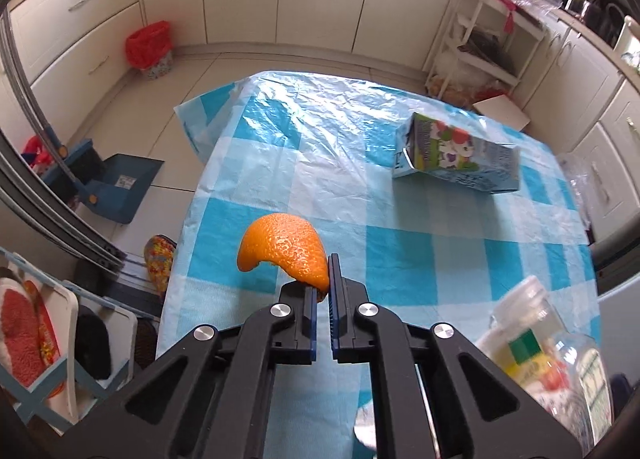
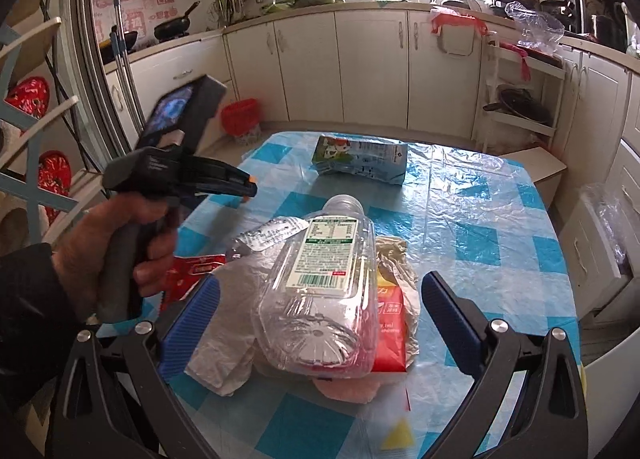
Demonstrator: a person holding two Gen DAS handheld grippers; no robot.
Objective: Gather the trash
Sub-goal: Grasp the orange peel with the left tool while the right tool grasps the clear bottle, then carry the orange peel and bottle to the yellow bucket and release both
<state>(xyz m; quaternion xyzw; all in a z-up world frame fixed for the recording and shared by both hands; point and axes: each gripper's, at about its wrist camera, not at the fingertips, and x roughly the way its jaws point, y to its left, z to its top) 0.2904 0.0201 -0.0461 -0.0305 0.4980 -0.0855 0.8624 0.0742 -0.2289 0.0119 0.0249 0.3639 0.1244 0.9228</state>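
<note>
The left gripper (image 1: 323, 291) is pinched nearly shut on one edge of an orange peel (image 1: 282, 253), so the curved rind juts out ahead of its tips, clear of the checked tablecloth (image 1: 400, 259), likely a thin-edge grip chosen for carrying it off. The right gripper (image 2: 320, 315) stands wide, its blue pads flanking a clear plastic bottle (image 2: 320, 291) lying on crumpled wrappers (image 2: 394, 323) without touching it, seemingly lined up for the next grab. Beyond both, a milk carton (image 1: 458, 155) lies on its side; further off, a red-lined bin (image 1: 150, 49) waits on the floor.
</note>
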